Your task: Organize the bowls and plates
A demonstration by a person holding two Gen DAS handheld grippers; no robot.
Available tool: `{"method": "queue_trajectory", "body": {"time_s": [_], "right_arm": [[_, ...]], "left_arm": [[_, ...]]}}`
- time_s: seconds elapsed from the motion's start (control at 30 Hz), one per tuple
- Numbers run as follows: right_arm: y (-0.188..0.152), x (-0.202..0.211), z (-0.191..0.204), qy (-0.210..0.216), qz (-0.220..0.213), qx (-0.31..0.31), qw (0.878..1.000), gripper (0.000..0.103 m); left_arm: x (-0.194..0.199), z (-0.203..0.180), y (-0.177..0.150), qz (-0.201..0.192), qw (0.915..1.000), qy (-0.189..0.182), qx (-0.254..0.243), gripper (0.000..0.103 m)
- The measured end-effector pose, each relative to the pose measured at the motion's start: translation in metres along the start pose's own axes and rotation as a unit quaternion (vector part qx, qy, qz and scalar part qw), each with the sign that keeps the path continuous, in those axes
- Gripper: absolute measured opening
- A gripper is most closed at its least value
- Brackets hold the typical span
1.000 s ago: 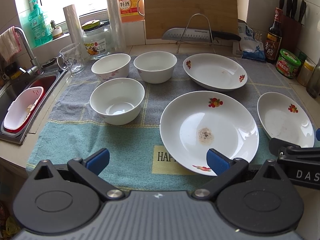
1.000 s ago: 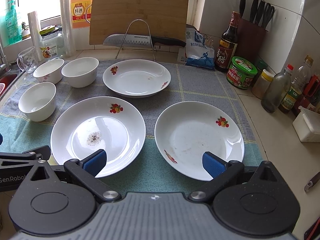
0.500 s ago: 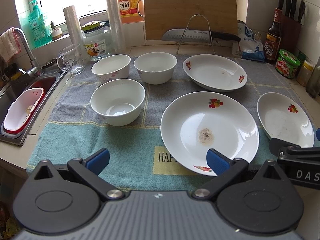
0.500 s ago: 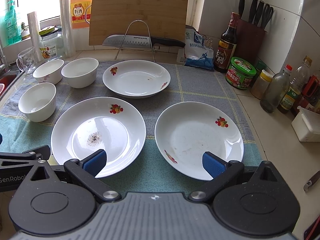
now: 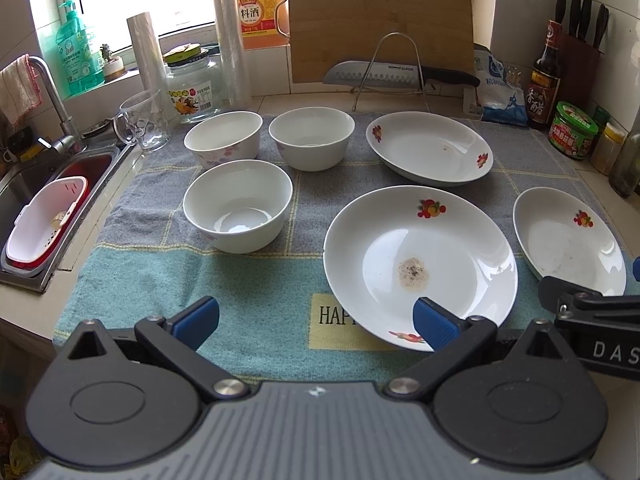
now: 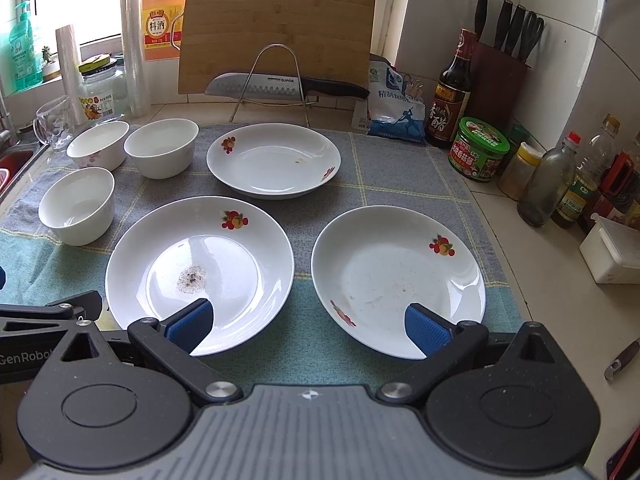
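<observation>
Next to nothing different from a second ago: only a slight drift of both views, no dish shifted, nothing lifted.

Starting at the left: three round white ceramic bowls, all upright and separate on the grey-and-teal checked cloth (image 5: 160, 276). Front bowl (image 5: 238, 204) nearest, flower-printed bowl (image 5: 222, 140) behind it, plain bowl (image 5: 311, 138) just beside that one. None nested yet.

Left gripper (image 5: 314, 314) with blue pads spread wide, empty, hanging above the cloth's near edge. Its right pad over the rim of the large white plate with fruit print and a speckled residue patch (image 5: 420, 256); touching or not, cannot tell. Behind that plate, a second fruit-print plate (image 5: 430, 148), apart from it.

Further right, the third fruit-print plate (image 6: 398, 276), faintly smeared, beside the large one without overlap. Right gripper (image 6: 308, 318) likewise wide and empty, straddling the gap between the two front plates.

Meaning for the task: stacking not begun, every piece where it lay a second ago; judged as a pause before the first pick. Likely first step: a rim grasp on one plate or a bowl, though no commitment visible either way.
</observation>
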State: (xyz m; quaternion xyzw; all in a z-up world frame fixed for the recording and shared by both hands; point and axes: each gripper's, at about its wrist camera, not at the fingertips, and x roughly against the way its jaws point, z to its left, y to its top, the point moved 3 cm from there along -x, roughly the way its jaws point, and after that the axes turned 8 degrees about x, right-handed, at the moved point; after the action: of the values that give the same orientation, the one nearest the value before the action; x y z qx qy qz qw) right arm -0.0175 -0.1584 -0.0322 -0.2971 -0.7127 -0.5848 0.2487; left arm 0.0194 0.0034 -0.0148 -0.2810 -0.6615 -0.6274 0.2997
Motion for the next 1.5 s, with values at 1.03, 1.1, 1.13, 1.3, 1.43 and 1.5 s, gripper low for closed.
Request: {"method": "queue_trajectory", "body": {"time_s": [1.03,1.1,1.13,1.3,1.43,1.5], "right_arm": [[-0.017,0.021,-0.017,-0.040,-0.051,-0.013,0.998,0.103],[-0.024,0.020,-0.026,-0.045,-0.050,-0.014,0.998,0.103],[-0.029,0.018,-0.031,-0.045,-0.052,-0.014,0.998,0.103],[-0.047,0.000,-0.052,-0.033,-0.040,-0.028,0.998,0.103],[-0.061,-0.023,-0.065,-0.014,-0.030,-0.032,0.999,0.103],[-0.067,-0.037,-0.071,-0.006,-0.025,-0.029,0.999,0.103]], "left_arm": [[-0.003,0.000,0.035,-0.046,0.9789,-0.171,-0.103,0.102],[-0.006,-0.008,0.038,-0.044,0.9758,-0.183,-0.112,0.102],[-0.008,-0.014,0.039,-0.041,0.9743,-0.187,-0.118,0.102],[-0.019,-0.040,0.042,-0.016,0.9632,-0.228,-0.141,0.102],[-0.032,-0.064,0.044,0.002,0.9587,-0.235,-0.160,0.102],[-0.038,-0.076,0.046,0.002,0.9578,-0.223,-0.181,0.102]]}}
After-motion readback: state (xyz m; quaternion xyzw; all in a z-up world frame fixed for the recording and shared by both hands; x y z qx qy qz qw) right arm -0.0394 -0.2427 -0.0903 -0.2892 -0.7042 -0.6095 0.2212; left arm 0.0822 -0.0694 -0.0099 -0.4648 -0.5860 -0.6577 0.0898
